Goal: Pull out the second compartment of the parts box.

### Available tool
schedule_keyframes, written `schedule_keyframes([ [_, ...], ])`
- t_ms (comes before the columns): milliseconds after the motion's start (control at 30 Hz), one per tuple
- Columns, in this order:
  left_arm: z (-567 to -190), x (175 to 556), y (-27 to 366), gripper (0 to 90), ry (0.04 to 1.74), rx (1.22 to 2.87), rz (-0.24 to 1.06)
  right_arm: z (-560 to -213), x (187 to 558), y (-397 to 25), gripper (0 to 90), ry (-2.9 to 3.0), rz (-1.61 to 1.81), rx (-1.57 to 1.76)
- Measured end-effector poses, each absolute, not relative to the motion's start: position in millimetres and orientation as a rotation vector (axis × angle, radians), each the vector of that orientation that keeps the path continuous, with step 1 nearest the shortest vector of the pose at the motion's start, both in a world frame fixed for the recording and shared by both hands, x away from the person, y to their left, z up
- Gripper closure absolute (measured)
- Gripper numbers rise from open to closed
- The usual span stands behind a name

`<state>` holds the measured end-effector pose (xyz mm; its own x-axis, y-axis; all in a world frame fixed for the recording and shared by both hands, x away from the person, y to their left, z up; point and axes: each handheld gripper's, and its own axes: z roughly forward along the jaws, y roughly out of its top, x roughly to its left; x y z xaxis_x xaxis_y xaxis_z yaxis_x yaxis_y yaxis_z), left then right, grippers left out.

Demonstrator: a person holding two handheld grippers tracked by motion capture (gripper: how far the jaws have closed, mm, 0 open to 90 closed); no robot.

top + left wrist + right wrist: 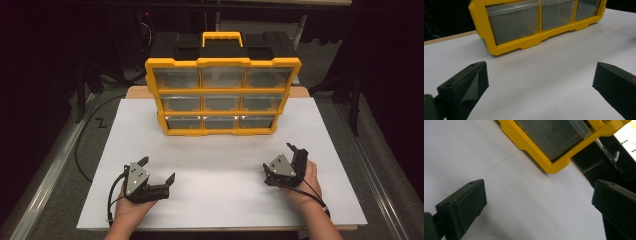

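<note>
A yellow plastic organiser box with nine clear drawers and a yellow carry handle point(223, 95) stands upright at the far side of the white table board point(220, 200), at about 12 o'clock from the person in the high view. Its drawers are in three rows of three and face the person; all of them look closed.

The left gripper point(159, 171) rests low on the board at about 7 o'clock, held by the person's left hand point(129, 210). Its jaws are spread wide apart and hold nothing. In the left gripper view the two black pads stand at both sides, with bare white board between them, and the bottom row of the box is seen ahead at 12 o'clock, well apart from the pads.

The right gripper point(295, 150) is at about 5 o'clock, held by the right hand point(307, 187). Its jaws are also released and empty. In the right gripper view the picture is tilted; the lower corner of the yellow box lies toward 1 o'clock, well apart from the pads.

Both grippers are near the front edge of the board, well apart from each other and from the box.
</note>
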<state>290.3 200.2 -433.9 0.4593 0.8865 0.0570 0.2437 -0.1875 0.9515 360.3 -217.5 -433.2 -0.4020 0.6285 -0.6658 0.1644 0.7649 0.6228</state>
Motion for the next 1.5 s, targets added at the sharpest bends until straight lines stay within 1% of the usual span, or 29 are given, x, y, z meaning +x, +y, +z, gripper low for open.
schedule_keyframes([
  [1233, -433, 290, 201, 1.0, 0.978, 1.699, 0.792, -430, 336, -184, 1.1, 1.912, 0.152, 0.101],
  [1500, -433, 291, 202, 1.0, 0.987, 1.695, 0.776, -428, 332, -179, 1.1, 1.89, 0.101, 0.047],
])
